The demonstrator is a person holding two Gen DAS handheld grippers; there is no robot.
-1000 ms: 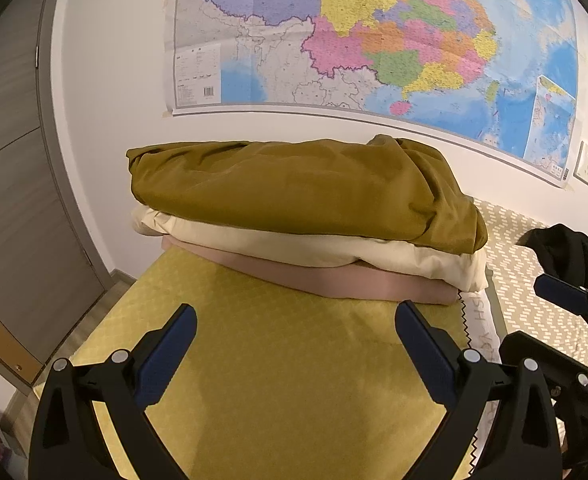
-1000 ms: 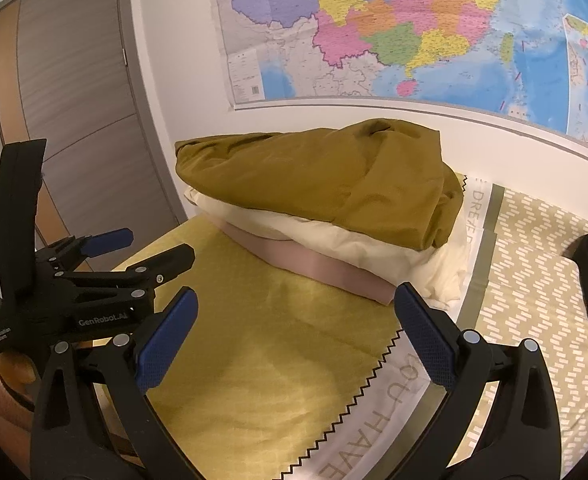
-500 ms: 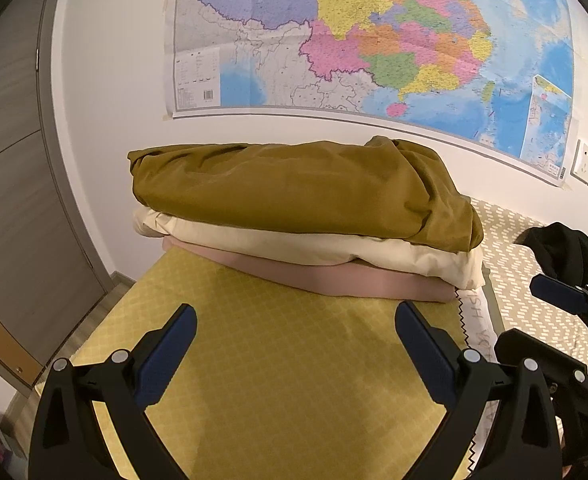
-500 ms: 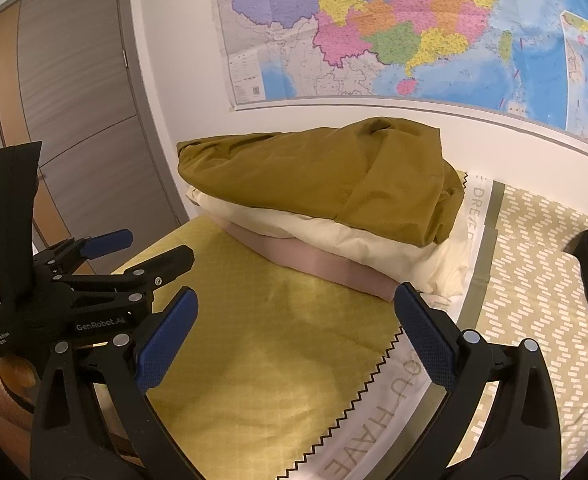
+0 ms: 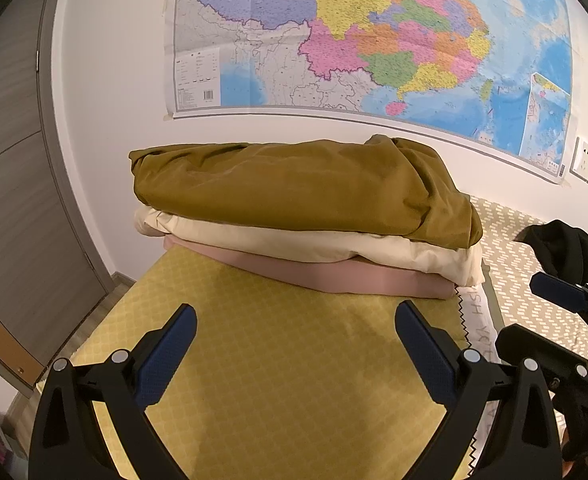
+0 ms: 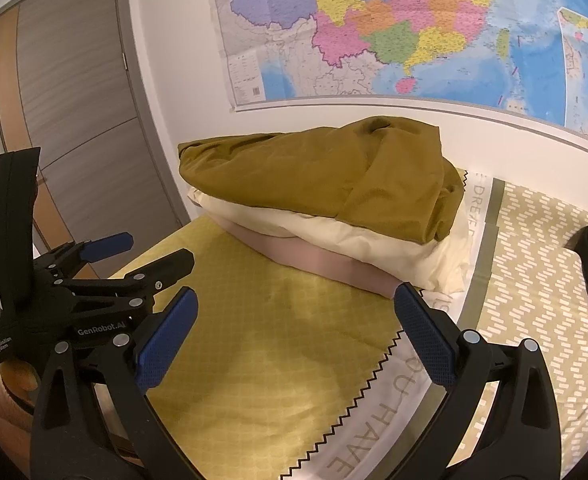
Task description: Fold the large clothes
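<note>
The stack [image 5: 305,220] of three folded clothes sits at the far edge of the bed [image 5: 278,364], against the wall under the map [image 5: 373,40]: an olive piece [image 5: 294,188] on top, a cream piece [image 5: 294,240] under it, a pink piece [image 5: 333,276] at the bottom. Over the last second the stack has not been touched; it only sits slightly lower and nearer in both wrist views, which suggests a small drift of the cameras rather than any work on the cloth. The olive top layer is the loosest of the three (its right end bulges and droops over the cream one).

The left hand-held gripper [image 5: 294,344] hovers over the yellow cover in front of the stack, jaws wide and empty, as a second ago. The right hand-held gripper [image 6: 294,332] is likewise wide and empty, just beside the left one, which shows at the left of its view. Neither touches fabric.

To the right, on the patterned part of the bed, lies a dark garment [image 5: 565,248], unfolded and well apart from the stack. My reading is that the stack is done and this is a pause between items; the dark garment looks like the next piece to fetch, and since the yellow cover in front is bare, there is room to spread it.
</note>
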